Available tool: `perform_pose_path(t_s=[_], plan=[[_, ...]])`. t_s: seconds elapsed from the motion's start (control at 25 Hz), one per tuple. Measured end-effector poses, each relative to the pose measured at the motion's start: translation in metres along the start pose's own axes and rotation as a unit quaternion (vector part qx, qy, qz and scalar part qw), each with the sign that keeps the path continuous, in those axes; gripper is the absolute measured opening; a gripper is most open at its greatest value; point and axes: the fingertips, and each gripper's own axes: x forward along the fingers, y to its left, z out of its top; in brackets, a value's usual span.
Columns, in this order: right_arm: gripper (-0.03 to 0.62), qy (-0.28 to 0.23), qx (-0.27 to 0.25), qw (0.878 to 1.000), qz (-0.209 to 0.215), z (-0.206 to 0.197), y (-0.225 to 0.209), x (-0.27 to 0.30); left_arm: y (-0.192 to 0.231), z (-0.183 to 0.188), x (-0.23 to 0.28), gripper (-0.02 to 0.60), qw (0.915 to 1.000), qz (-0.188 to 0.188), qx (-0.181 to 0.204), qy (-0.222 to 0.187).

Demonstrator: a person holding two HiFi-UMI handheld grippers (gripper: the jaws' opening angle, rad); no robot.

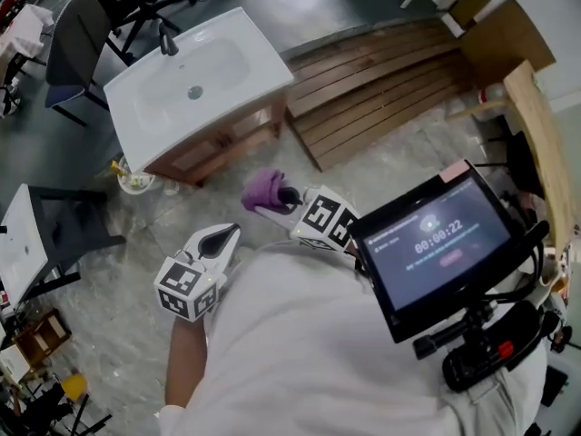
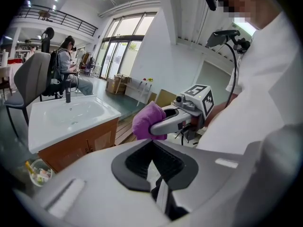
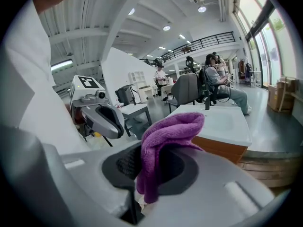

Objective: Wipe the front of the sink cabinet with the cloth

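The floor (image 1: 109, 325) is pale grey, marbled stone. A platform of brown wooden slats (image 1: 381, 84) lies on it next to the sink cabinet (image 1: 218, 148), in a tall white hall with glass doors at the far end. The cabinet's wooden front faces the person and carries one white basin (image 1: 195, 80) with one black faucet (image 1: 167, 42). One small round container (image 1: 134, 182) stands on the floor at the cabinet's corner, and one grey office chair (image 1: 77, 34) stands behind the sink.

There are two grippers and one cloth. The right gripper (image 1: 283, 198) is clamped on the purple cloth (image 1: 263, 189), which bunches up above its jaws, held in the air near the cabinet front but apart from it. The left gripper (image 1: 227, 236) has its jaws together with nothing between them, just beside the right. One dark screen (image 1: 440, 243) sits at the person's chest.
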Motion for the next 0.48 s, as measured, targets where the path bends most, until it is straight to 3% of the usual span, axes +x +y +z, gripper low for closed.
perform_pose_path(t_s=[0.48], plan=[[0.072, 0.007, -0.028, 1.0, 0.013, 0.007, 0.013, 0.008, 0.008, 0.0, -0.004, 0.005, 1.0, 0.004, -0.005, -0.007]])
